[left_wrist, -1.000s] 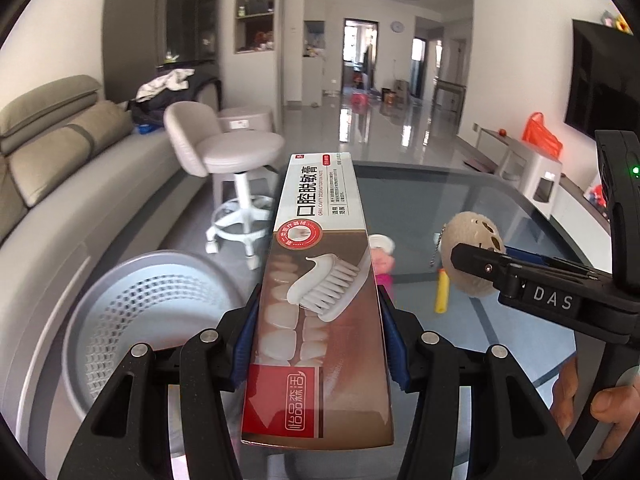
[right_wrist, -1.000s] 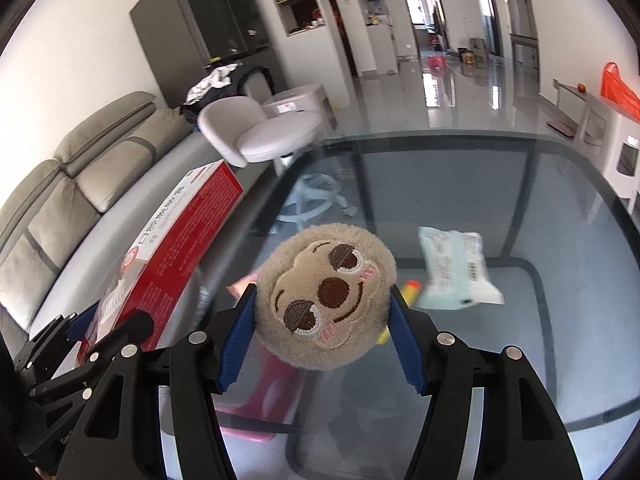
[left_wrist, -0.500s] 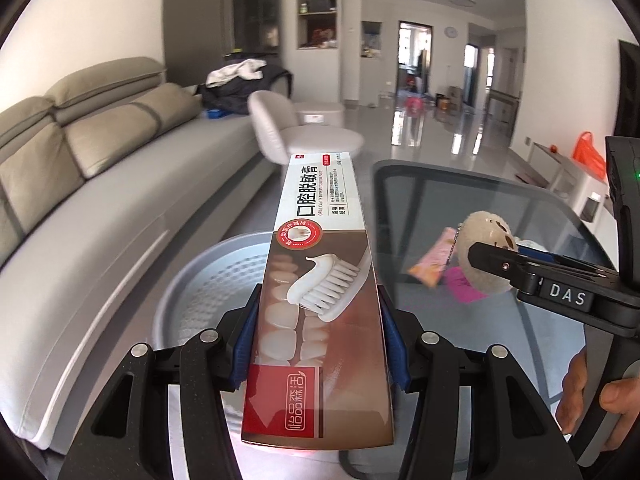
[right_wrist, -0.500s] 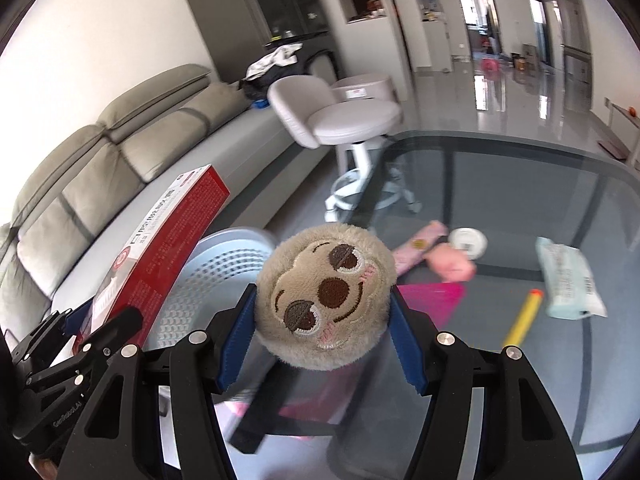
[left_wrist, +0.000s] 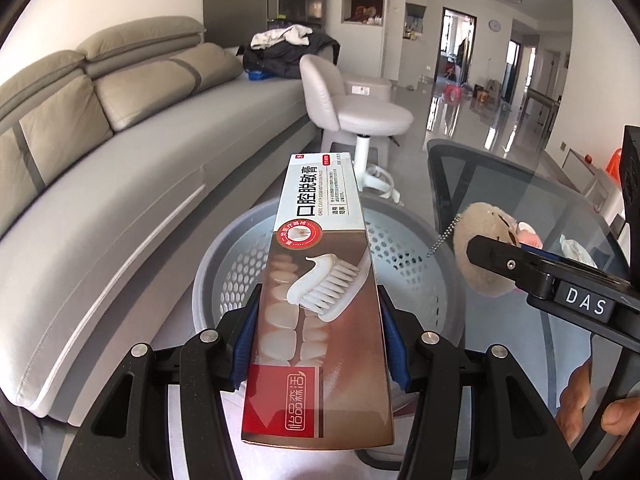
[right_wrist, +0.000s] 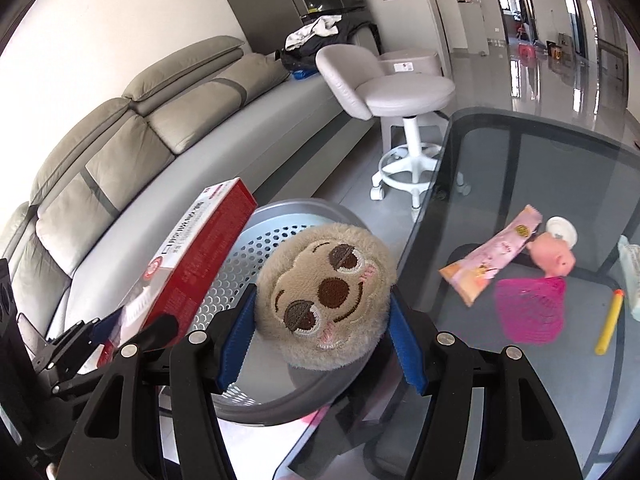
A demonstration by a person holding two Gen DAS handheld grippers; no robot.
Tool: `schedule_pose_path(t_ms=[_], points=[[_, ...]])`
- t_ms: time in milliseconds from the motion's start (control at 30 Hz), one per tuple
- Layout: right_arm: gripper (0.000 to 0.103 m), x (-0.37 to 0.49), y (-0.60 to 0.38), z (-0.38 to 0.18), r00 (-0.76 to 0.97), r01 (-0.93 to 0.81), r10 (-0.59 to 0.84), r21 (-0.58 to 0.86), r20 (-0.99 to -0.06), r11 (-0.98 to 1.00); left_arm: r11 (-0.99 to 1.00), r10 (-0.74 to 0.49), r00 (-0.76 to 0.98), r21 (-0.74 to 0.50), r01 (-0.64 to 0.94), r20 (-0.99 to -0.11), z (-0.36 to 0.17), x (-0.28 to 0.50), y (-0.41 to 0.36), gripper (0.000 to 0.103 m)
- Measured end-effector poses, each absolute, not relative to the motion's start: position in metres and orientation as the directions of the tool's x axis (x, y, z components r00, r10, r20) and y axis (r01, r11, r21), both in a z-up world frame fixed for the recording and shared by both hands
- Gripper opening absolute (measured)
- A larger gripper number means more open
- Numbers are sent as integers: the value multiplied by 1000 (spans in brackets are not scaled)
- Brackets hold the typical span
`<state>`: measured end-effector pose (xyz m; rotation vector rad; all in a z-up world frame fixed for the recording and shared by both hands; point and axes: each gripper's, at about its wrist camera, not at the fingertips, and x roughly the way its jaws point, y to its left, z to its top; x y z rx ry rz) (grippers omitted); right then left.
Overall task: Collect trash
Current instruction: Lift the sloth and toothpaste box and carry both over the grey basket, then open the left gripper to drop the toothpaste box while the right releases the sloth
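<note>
Left gripper (left_wrist: 318, 336) clamped on toothpaste box (left_wrist: 320, 304) lengthwise between blue pads, box over grey perforated basket (left_wrist: 224, 276), right gripper (right_wrist: 322, 334) pressed against both sides of plush sloth head (right_wrist: 324, 296), above basket rim beside glass table (right_wrist: 540, 184).

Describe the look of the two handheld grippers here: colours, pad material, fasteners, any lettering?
Both are matte black plastic. The left gripper has two angular fingers with ribbed blue pads and silver screw heads. The right gripper is built the same way; seen from the left wrist camera, its side bears a white "DAS" label. No cables or sleeves show.
</note>
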<state>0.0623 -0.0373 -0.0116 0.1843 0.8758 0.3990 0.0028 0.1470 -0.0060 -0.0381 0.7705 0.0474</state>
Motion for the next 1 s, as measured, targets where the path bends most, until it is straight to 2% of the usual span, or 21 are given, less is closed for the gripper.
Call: schedule_pose_path(t_ms=[300,1000], points=[[61,70,-23,-25,516,-305,415,292,-750,906,996,27,688,-39,-81,-726,-19,9,156,51],[61,81,-3,-37,463,-328,432,303,-774,895,993,49,662,-34,-111,-748,-26,12,167,52]])
